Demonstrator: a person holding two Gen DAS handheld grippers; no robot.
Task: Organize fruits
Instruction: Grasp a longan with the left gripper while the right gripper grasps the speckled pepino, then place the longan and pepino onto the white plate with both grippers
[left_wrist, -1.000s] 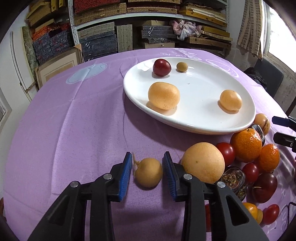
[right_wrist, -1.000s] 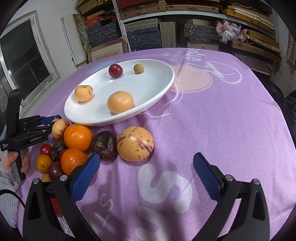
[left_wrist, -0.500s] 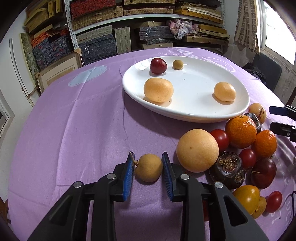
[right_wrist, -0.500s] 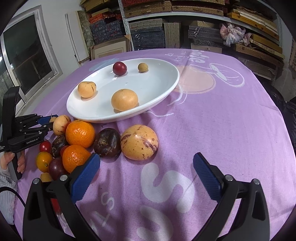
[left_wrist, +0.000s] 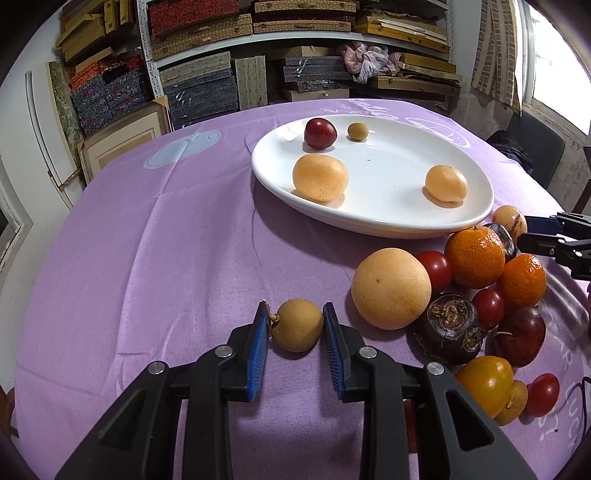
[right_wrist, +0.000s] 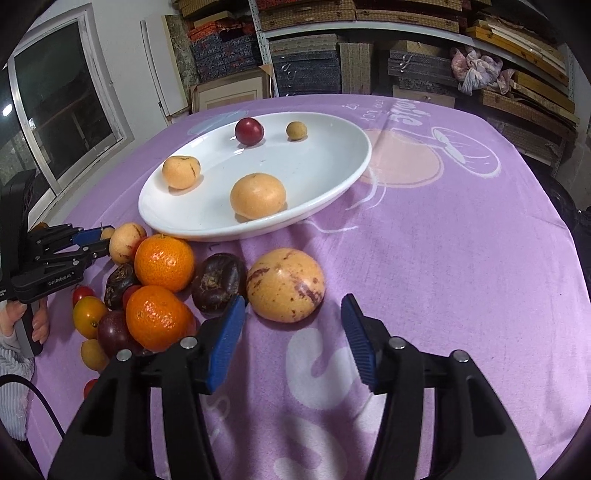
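L gripper (left_wrist: 295, 328) had clamped the small round tan fruit (left_wrist: 297, 325) on the purple cloth (left_wrist: 147, 258), pick step underway. R gripper (right_wrist: 293, 332) jaws were closing, half-wide, nothing between them. Next: lift to white oval plate (left_wrist: 376, 221).

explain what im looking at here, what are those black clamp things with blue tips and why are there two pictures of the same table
No robot here: a person holds a hand tool in each hand, each with two blue-padded fingers and its own camera looking along them. So each picture is one tool's view of the same purple tablecloth.

In the left tool's view, the left gripper is shut on a small tan fruit that rests on the cloth. In the right tool's view, the right gripper has just been closing, its pads not yet touching the big speckled yellow fruit in front of them.

A white plate holds four fruits. A pile of oranges, tomatoes and dark fruits lies beside it.
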